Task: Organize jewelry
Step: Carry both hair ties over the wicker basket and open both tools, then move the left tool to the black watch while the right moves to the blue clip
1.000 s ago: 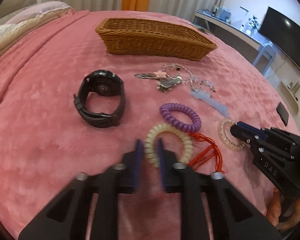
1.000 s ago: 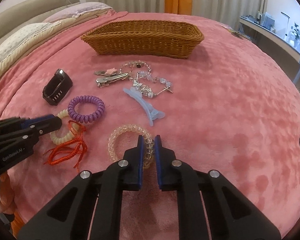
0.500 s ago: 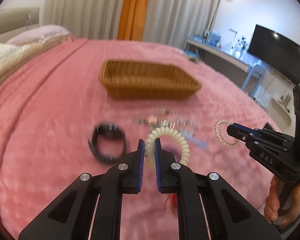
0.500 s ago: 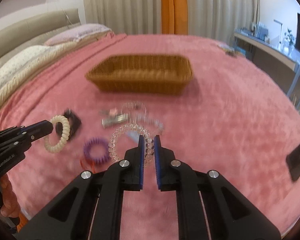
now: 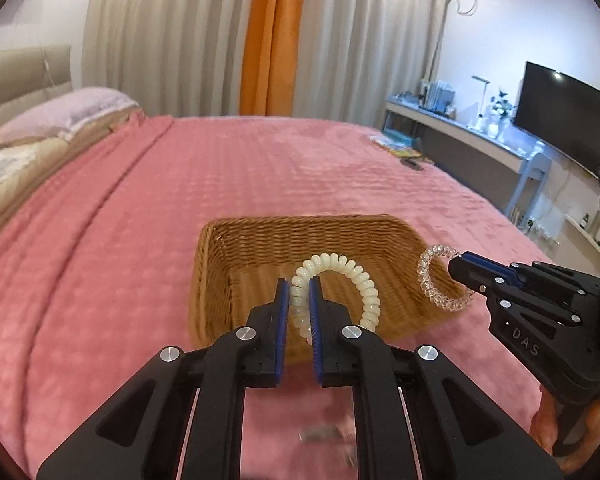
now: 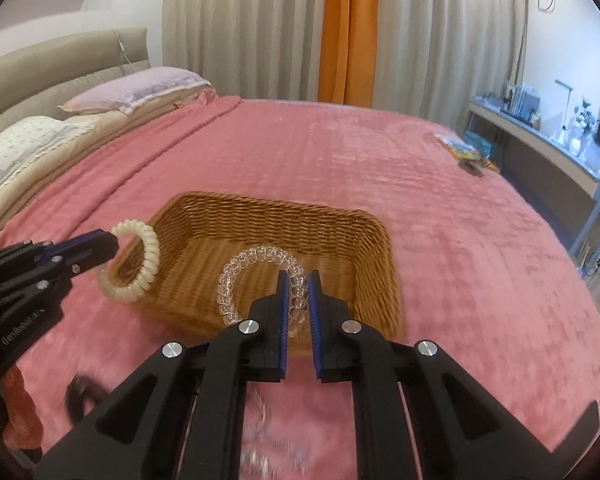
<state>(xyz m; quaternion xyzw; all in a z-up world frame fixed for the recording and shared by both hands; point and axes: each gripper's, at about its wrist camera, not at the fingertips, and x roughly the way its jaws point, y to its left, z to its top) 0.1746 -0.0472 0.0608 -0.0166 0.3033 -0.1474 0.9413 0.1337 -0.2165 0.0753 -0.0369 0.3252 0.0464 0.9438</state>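
My left gripper is shut on a cream spiral hair tie and holds it in the air over the near edge of the wicker basket. My right gripper is shut on a clear spiral hair tie, also over the basket. The right gripper with the clear tie shows in the left wrist view, and the left gripper with the cream tie shows in the right wrist view. The basket looks empty.
The basket stands on a pink bedspread. Pillows lie at the far left. A desk with a TV stands off the bed's right side. Blurred jewelry and the black watch lie below the grippers.
Both grippers have lifted their hair ties off the bedspread and carried them forward to the basket. The other jewelry has dropped out of sight beneath them.
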